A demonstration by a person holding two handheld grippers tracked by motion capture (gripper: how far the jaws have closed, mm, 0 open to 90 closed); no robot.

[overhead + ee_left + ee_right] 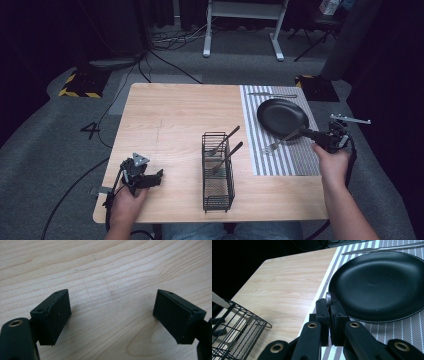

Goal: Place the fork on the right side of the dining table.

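My right gripper is pinched tight on a fork handle end, fork lying on the striped mat beside the pan. Left gripper sits wide open and empty over bare table. Looks like cutlery sorting: next is probably lift and carry to the basket, dropping in beside the two utensils there.

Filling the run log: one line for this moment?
left hand-held gripper: open, idle | right hand-held gripper: shut on fork | fork: over mat

Steel fork lies tilted on the striped mat, handle pinched, beside the black plate
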